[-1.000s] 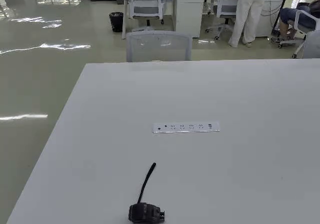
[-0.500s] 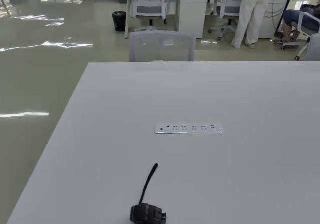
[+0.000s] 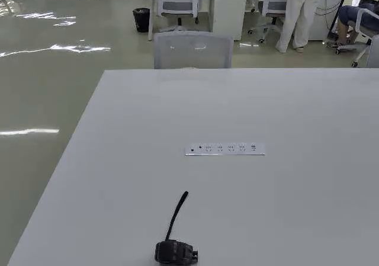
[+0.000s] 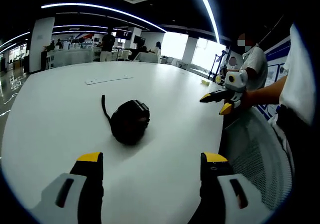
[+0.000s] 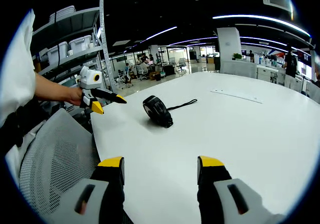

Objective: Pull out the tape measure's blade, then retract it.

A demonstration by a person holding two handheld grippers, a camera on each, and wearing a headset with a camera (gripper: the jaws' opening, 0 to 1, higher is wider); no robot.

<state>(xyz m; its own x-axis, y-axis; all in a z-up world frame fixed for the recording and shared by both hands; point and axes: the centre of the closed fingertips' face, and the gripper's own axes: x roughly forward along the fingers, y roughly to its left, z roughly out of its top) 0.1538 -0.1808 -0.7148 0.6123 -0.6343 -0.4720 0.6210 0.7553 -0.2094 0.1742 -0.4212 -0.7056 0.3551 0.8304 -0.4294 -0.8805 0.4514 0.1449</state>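
Tabletop first, from the head view: a black tape measure (image 3: 175, 252) lies near the front edge of the white table (image 3: 266, 207), with its black strap (image 3: 177, 214) stretched away from it toward the socket strip (image 3: 225, 149) set into the surface farther back. A grey mesh chair (image 3: 192, 50) stands at the far edge.

From the left gripper view, the left gripper (image 4: 152, 159) has its two yellow-tipped jaws spread wide over the table. The tape measure sits ahead of them, in line with the gap and touching neither jaw. The right gripper (image 4: 220, 100) comes in from the right, held in a hand just off the table's edge, with its jaws parted.

From the right gripper view, the right gripper's own jaws stand well apart above the table near its edge. The tape measure rests ahead and slightly left, on its side, clear of both jaws, its strap trailing off to the right. The left gripper shows at the left with its jaws apart, near the table's corner
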